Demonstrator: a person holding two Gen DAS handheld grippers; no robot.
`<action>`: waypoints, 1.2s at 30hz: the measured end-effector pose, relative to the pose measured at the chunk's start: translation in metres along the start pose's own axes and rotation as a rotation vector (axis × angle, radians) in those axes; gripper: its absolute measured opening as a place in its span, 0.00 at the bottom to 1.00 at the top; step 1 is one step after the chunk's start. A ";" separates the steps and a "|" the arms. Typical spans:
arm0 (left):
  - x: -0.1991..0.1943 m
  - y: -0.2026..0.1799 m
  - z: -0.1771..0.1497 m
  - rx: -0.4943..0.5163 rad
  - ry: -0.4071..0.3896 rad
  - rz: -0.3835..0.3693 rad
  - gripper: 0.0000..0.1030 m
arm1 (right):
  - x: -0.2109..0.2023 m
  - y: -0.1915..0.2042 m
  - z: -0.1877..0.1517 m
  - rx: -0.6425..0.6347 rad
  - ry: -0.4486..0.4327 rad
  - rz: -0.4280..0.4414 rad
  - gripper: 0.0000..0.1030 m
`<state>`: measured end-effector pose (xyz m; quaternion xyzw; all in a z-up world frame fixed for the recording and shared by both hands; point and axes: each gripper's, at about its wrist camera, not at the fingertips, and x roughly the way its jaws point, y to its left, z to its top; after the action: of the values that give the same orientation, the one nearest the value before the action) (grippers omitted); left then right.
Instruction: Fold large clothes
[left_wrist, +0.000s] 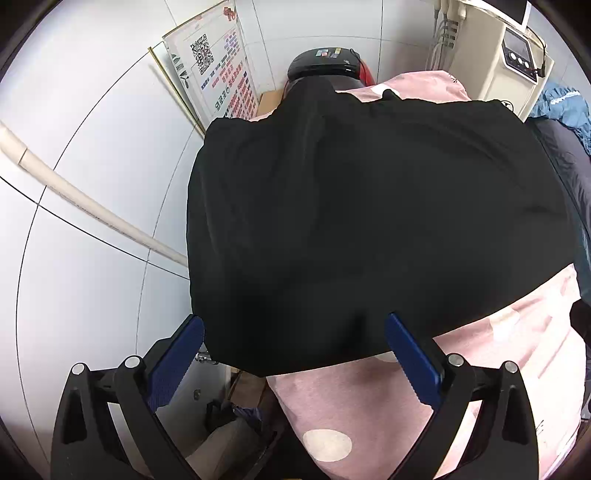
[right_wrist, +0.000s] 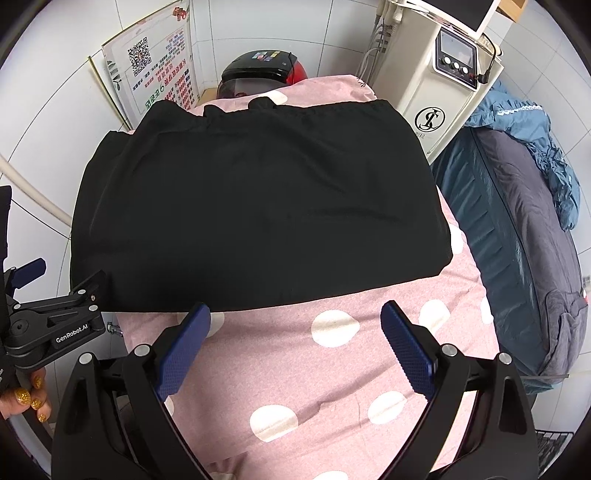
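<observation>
A large black garment (right_wrist: 258, 199) lies folded flat across a pink bed with white dots (right_wrist: 332, 369); its elastic waistband runs along the far edge. It also fills the left wrist view (left_wrist: 369, 229), hanging over the bed's left side. My left gripper (left_wrist: 293, 328) is open and empty, its blue fingers straddling the garment's near left corner just above it. My right gripper (right_wrist: 295, 314) is open and empty over the pink sheet, just short of the garment's near edge. The left gripper's body also shows in the right wrist view (right_wrist: 55, 325), held by a hand.
A cream machine with a screen (right_wrist: 439, 88) stands at the far right of the bed. A second bed with grey and blue bedding (right_wrist: 517, 221) lies to the right. A black-and-red appliance (right_wrist: 258, 70) and a poster board (right_wrist: 155, 62) stand against the tiled wall.
</observation>
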<state>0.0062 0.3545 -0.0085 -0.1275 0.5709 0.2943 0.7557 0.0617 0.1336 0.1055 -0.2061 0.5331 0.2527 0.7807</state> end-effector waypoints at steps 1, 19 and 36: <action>0.000 0.000 0.000 0.001 0.002 0.002 0.94 | 0.000 0.000 0.000 -0.001 0.001 0.000 0.90; 0.002 0.002 0.000 0.012 0.013 0.019 0.94 | -0.002 0.004 0.000 -0.012 -0.002 -0.002 0.90; -0.002 0.007 0.002 0.001 -0.006 0.016 0.94 | -0.007 0.004 0.001 -0.005 -0.021 -0.012 0.90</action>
<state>0.0033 0.3602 -0.0051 -0.1219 0.5697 0.3004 0.7552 0.0575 0.1361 0.1122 -0.2086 0.5232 0.2514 0.7872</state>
